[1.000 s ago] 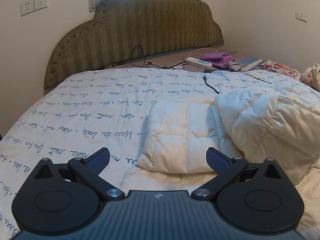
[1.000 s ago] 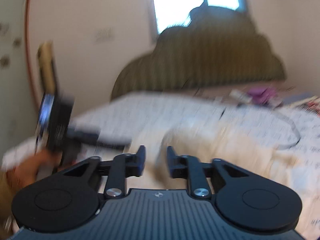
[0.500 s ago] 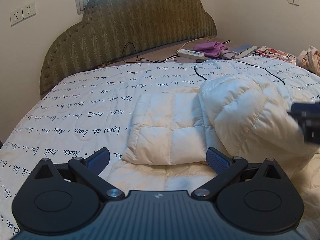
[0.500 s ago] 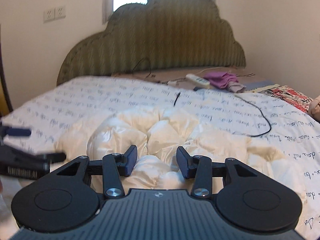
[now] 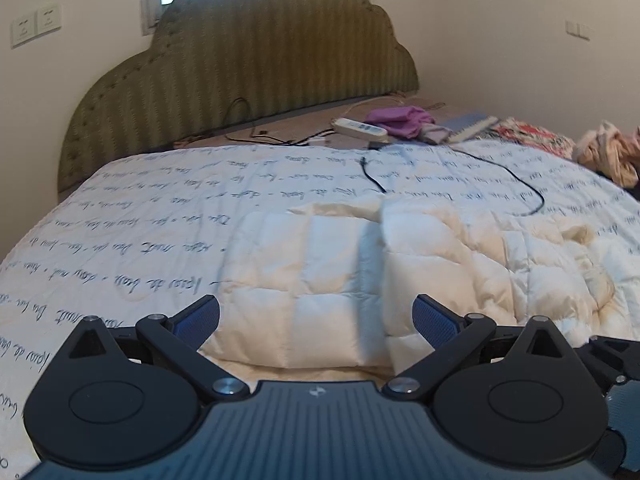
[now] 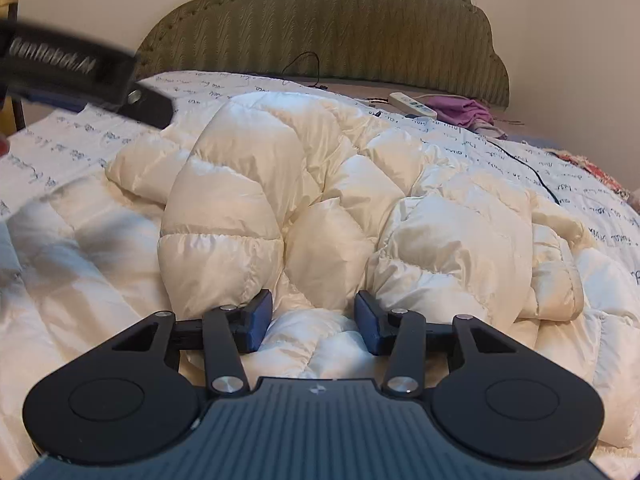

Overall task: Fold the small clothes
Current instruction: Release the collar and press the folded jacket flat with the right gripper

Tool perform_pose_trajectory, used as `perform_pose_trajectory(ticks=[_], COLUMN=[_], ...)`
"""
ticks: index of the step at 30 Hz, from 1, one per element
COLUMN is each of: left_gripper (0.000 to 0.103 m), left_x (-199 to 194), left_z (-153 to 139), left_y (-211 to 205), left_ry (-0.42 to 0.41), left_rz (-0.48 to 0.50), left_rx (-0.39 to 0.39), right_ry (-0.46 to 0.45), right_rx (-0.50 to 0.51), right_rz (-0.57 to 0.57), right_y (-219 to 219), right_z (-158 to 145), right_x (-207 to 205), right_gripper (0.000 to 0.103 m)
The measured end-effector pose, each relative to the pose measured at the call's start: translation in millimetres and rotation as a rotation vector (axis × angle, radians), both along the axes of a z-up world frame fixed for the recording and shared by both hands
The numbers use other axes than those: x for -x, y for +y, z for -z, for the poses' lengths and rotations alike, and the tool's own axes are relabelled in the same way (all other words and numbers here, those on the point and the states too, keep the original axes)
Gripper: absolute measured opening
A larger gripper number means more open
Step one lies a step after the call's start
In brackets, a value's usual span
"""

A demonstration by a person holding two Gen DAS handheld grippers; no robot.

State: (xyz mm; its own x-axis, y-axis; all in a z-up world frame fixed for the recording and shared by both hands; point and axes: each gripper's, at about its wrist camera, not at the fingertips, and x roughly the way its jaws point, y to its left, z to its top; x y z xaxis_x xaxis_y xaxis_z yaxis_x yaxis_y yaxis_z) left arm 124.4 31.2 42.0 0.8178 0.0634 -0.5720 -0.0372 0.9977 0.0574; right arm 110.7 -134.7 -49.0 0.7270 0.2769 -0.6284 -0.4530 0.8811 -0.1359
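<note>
Right tool (image 6: 313,317) tilted down over puffy jacket (image 6: 320,184), jaws opening.

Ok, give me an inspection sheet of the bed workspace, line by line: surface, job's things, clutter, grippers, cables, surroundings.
Surface: bedspread printed with handwriting, covering the bed.
Job's things: cream puffer jacket, bunched on the right, one panel lying flat on the left.
Clutter: power strip, purple cloth, floral cloth near the headboard.
Grippers: left hand-held gripper open above the jacket; right hand-held gripper opening, pads not pressing the padding.
Cables: black cable across the bedspread.
Surroundings: green padded headboard, wall sockets, window.
</note>
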Motion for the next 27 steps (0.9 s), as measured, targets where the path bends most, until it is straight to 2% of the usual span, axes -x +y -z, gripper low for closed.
perform_pose_trajectory(ticks=[3, 7, 12, 19, 27], left_gripper=[0.103, 0.103, 0.103, 0.103, 0.103], left_x=[-7, -10, -13, -12, -9], left_z=[15, 35, 54, 72, 83], left_y=[-17, -26, -22, -18, -13], left_ry=[0.032, 0.066, 0.101, 0.118, 0.096], left_rz=[0.014, 0.014, -0.004, -0.008, -0.003], left_rx=[-0.061, -0.097, -0.083, -0.087, -0.060], right_ry=[-0.019, -0.058, -0.094, -0.100, -0.097], right_rx=[0.014, 0.020, 0.026, 0.012, 0.000], right_rz=[0.000, 0.001, 0.005, 0.008, 0.013], right_y=[2, 2, 5, 2, -4], right_z=[6, 14, 20, 21, 20], right_x=[3, 9, 17, 21, 19], right_gripper=[0.053, 0.054, 0.054, 0.055, 0.056])
